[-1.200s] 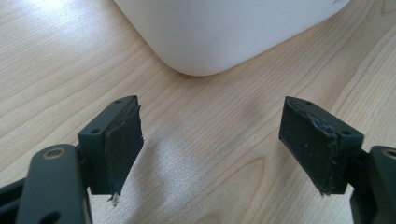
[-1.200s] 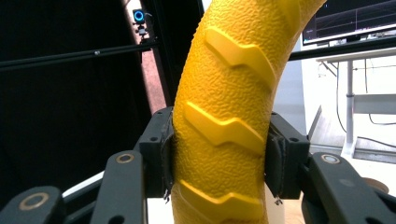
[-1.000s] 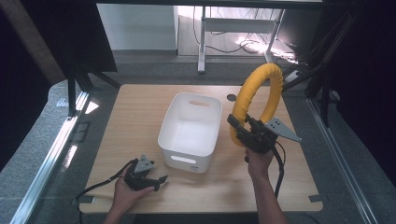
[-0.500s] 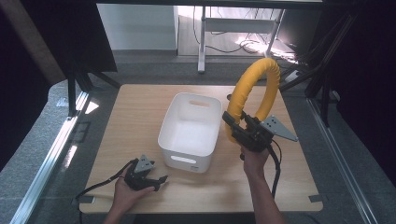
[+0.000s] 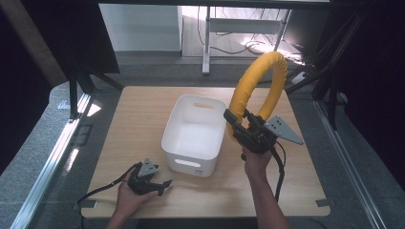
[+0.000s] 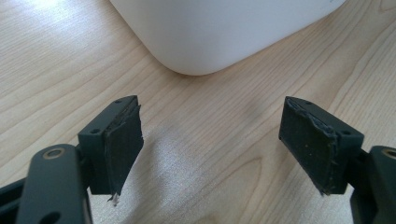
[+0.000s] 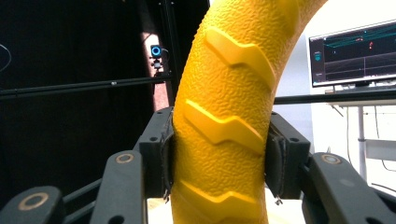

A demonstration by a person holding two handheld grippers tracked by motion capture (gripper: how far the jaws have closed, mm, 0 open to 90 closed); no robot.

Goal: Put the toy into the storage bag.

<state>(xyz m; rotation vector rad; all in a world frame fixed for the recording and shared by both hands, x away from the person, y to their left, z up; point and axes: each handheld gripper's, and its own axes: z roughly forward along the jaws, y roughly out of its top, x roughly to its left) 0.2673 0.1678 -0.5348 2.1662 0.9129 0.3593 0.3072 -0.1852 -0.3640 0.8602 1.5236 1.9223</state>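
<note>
Two grippers, two very different jobs at this moment. The right gripper (image 5: 239, 125) is clamped on a yellow ring (image 5: 260, 90), a thick textured hoop with raised chevron ridges; the right gripper view has both pads pressed flush against the ring's sides (image 7: 229, 140), the jaws biting across its thickness rather than hooking through the hole. Ring held upright, well off the table, just right of the white bin (image 5: 195, 133) and level with its right rim; its lower arc sits low in the grip, so the weight hangs above the hand, which likely explains the firm, square squeeze. Judged step: carrying the ring toward the bin to set it inside; the bin looks bare within, and the hoop is about as wide as the opening, so it may need laying flat or tilting to clear the rim. The left gripper (image 5: 160, 183) rests on the wooden table (image 5: 133, 114) near the front edge, by the bin's near left corner; its jaws stand wide apart with nothing between them, parked there out of the ring's path, or ready to steady the bin.
</note>
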